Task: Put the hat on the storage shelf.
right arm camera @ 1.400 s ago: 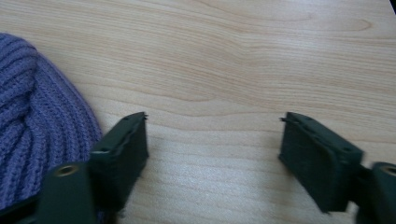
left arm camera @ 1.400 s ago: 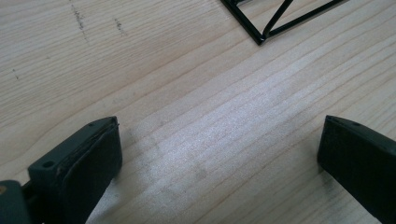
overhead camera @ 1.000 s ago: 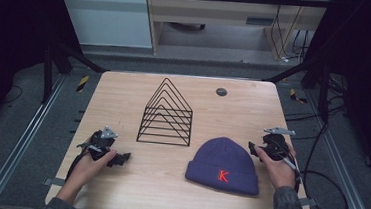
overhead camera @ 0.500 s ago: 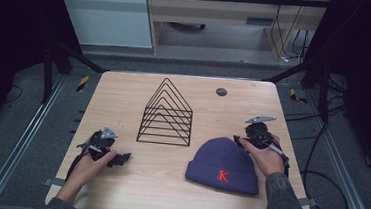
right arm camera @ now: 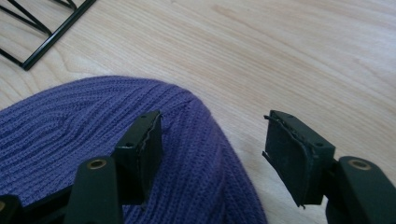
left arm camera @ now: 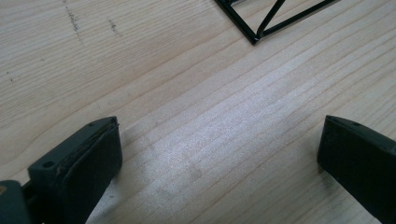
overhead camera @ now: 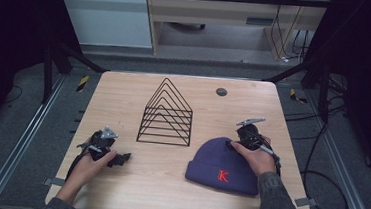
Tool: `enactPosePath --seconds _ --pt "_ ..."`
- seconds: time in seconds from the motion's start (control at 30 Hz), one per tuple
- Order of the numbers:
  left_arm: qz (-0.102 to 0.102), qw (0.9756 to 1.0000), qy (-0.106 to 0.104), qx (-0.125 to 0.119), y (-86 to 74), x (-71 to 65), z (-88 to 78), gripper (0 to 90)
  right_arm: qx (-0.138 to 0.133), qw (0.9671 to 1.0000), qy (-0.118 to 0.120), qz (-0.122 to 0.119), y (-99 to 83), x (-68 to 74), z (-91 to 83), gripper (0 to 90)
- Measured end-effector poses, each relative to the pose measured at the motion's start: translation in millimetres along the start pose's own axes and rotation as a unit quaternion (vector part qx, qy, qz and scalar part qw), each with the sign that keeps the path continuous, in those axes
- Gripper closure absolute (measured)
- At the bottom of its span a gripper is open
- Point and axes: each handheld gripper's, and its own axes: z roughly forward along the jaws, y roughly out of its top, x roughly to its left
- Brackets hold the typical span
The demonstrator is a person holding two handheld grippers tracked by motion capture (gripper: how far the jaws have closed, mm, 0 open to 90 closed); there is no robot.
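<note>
A purple ribbed knit beanie with a red letter K [overhead camera: 225, 164] lies flat on the pale wooden desk [overhead camera: 123, 99], toward the near right corner, with its cuff edge facing the person and its rounded crown pointing away. To its left, apart from it, stands a black wire rack of nested triangular frames [overhead camera: 166, 114].

The right claw [overhead camera: 236, 138], held in the person's right hand, sits at the crown end of the beanie. Its jaws have just been opening and stand partly apart. In the right gripper view, 1 black jaw rests over the knit fabric and the other hangs above bare wood just past the hat's edge [right arm camera: 205, 140], so the rim of the crown lies between them without being pinched.

The left claw [overhead camera: 119, 158] rests on the desk near the front left, jaws wide, nothing between them.

The beanie looks light, soft and floppy, and it would likely sag and fold when lifted. The knit should give good friction and is not fragile. A sensible hold is a pinch on the crown edge or on the thicker cuff.
</note>
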Motion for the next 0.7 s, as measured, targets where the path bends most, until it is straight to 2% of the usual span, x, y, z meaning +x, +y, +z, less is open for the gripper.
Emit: enactPosePath --seconds 0.1,0.33,0.53,0.7 --pt "0.0 1.0 0.0 0.0 0.0 0.0 0.0 0.0 0.008 0.9999 0.01 -0.002 -1.4 3.1 5.1 37.1" --pt "0.002 1.0 -0.002 0.0 0.1 -0.5 0.1 0.0 0.016 0.9998 0.012 0.004 -3.9 4.8 11.1 39.9" --pt "0.003 1.0 -0.003 0.0 0.3 -0.9 0.3 0.0 0.023 0.9995 0.02 -0.003 -4.2 6.9 10.8 52.7" --pt "0.005 1.0 -0.003 0.0 0.5 -0.8 0.4 0.0 0.031 0.9991 0.027 -0.011 -4.6 9.0 9.9 66.9"
